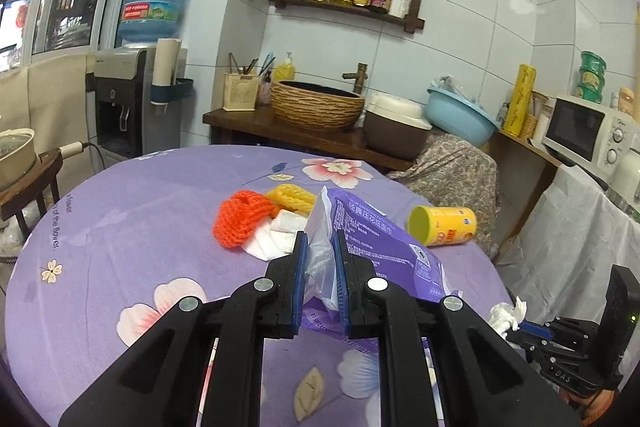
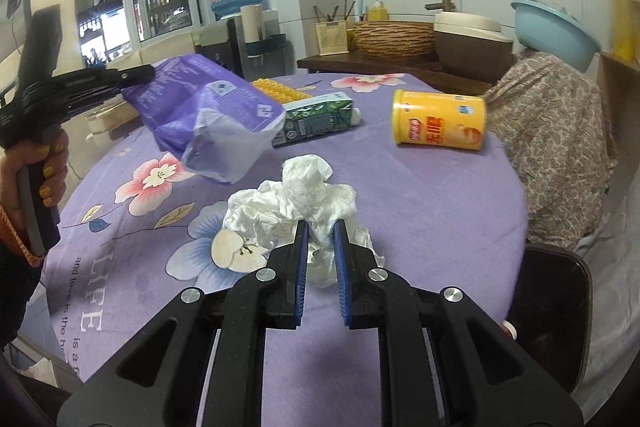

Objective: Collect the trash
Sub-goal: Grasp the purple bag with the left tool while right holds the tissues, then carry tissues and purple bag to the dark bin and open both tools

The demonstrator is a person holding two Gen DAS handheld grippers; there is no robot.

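My left gripper (image 1: 321, 241) is shut on a purple plastic tissue wrapper (image 1: 384, 247), held up above the round purple floral table (image 1: 120, 227). From the right wrist view the same wrapper (image 2: 208, 111) hangs off the left gripper (image 2: 140, 75), which a hand holds at the left. My right gripper (image 2: 320, 229) is shut on a crumpled white tissue (image 2: 296, 195); that tissue (image 1: 506, 313) shows at the right gripper's tip low on the right in the left wrist view. On the table lie a yellow can (image 1: 442, 225) on its side, an orange foam net (image 1: 240, 219), a yellow foam net (image 1: 290, 197) and white tissues (image 1: 276, 233).
A green carton (image 2: 316, 119) lies on the table behind the wrapper. A chair draped in patterned cloth (image 2: 552, 147) stands at the table's far right and a dark chair (image 2: 548, 307) at its near right. Behind are a wooden counter with a woven basin (image 1: 318, 105) and a water dispenser (image 1: 132, 99).
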